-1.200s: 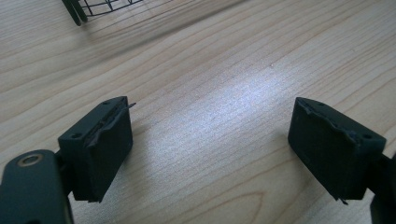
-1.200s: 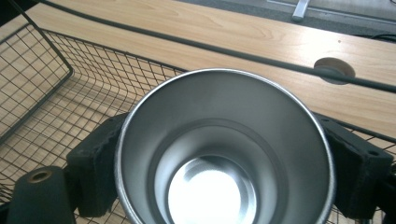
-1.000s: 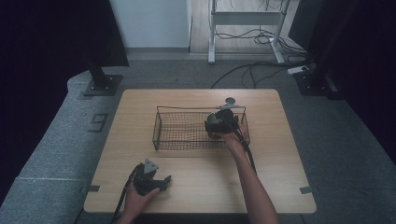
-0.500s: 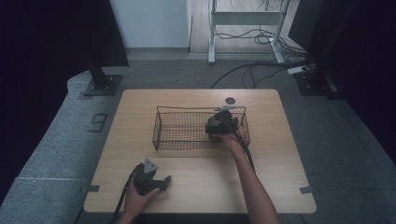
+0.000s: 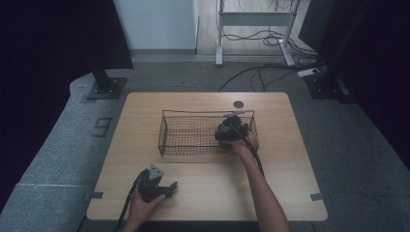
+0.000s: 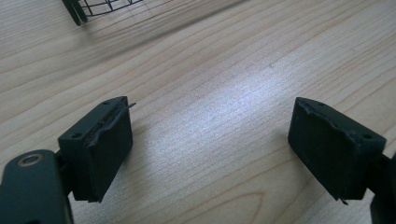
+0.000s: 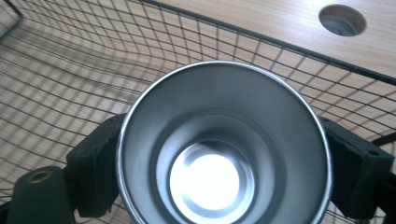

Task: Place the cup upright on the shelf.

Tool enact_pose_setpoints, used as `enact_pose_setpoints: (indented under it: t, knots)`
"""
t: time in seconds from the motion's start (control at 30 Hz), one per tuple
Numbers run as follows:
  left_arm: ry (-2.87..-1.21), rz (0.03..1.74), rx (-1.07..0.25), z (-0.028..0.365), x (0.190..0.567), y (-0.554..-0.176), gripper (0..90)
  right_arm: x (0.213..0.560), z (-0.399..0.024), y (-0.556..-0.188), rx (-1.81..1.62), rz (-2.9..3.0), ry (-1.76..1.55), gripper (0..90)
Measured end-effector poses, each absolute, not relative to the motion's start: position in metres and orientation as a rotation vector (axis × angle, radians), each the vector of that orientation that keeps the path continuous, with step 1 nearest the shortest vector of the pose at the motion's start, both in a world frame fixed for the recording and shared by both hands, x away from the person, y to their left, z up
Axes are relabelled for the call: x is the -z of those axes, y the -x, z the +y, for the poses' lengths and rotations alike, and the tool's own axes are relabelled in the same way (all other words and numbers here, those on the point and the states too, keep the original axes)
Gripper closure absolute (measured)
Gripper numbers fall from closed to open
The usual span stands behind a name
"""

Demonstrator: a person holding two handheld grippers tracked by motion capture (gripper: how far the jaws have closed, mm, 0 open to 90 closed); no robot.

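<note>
A shiny metal cup stands upright between the two black jaws of my right gripper, which is shut on its sides. I look straight down into its empty inside. In the high view that right gripper sits inside the right end of a black wire basket at the middle of the wooden table. My left gripper rests near the table's front left edge. Its jaws stand wide open over bare wood with nothing between them.
A round cable hole lies in the tabletop just behind the basket, and it also appears as a round hole beyond the basket's rim. A corner of the basket shows ahead of the left jaws. Stands and cables stand on the floor behind the table.
</note>
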State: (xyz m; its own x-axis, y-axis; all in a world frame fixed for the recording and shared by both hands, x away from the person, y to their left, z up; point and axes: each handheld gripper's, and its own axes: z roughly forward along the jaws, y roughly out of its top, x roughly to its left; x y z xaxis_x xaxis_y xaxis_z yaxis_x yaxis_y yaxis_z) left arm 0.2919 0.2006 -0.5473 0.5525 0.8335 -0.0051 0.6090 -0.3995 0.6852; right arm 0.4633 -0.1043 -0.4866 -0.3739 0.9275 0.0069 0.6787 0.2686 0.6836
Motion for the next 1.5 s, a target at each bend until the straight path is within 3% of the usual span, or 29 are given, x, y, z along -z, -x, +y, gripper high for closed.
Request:
enact_pose_setpoints:
  t: [0.47, 0.83, 1.17, 1.5]
  knots:
    - [-2.147, 1.154, -0.452, 0.201, 0.547, -0.292, 13.7, 0.484, -0.111, -0.462, -0.808, 2.145, -1.475, 12.3]
    - [-2.145, 1.155, -0.451, 0.201, 0.547, -0.292, 13.7, 0.469, -0.114, -0.453, -0.901, 2.087, -1.44, 5.9]
    - [-2.146, 1.155, -0.452, 0.201, 0.547, -0.292, 13.7, 0.442, -0.128, -0.419, -1.044, 2.012, -1.327, 8.7]
    - [-2.147, 1.154, -0.451, 0.201, 0.547, -0.292, 13.7, 0.444, -0.146, -0.369, -1.147, 1.999, -1.241, 12.9]
